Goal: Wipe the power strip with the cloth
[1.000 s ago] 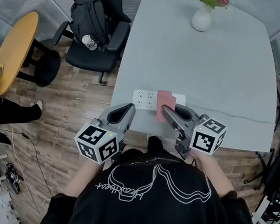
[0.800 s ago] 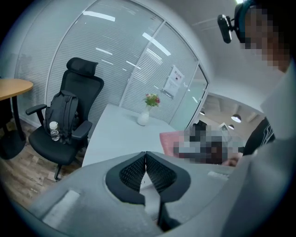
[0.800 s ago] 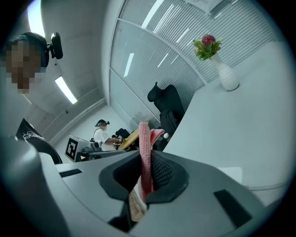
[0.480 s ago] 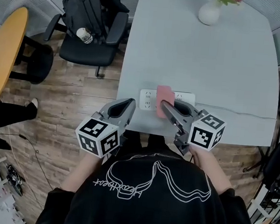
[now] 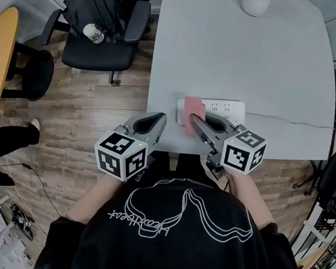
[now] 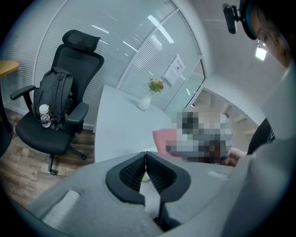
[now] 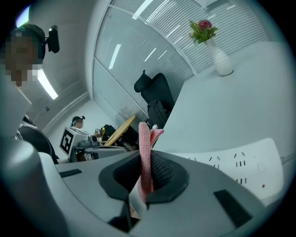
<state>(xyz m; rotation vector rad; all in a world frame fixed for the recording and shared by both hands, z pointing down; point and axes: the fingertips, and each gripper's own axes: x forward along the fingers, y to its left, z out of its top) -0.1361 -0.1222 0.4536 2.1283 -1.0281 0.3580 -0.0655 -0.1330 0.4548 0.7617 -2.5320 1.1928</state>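
The pink cloth [image 7: 144, 148], soft and limp, is pinched by its edge in the right tool [image 5: 194, 120] and drapes over the left end of the power strip [image 5: 228, 109] near the tabletop [image 5: 252, 62] edge. The strip looks light and may slide. The left tool [image 6: 146, 169], its jaws together on nothing, is idle nearby.

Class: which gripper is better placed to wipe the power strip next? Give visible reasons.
Right. The right gripper is shut on the pink cloth, which covers part of the power strip. The left gripper is shut on nothing, short of the strip.
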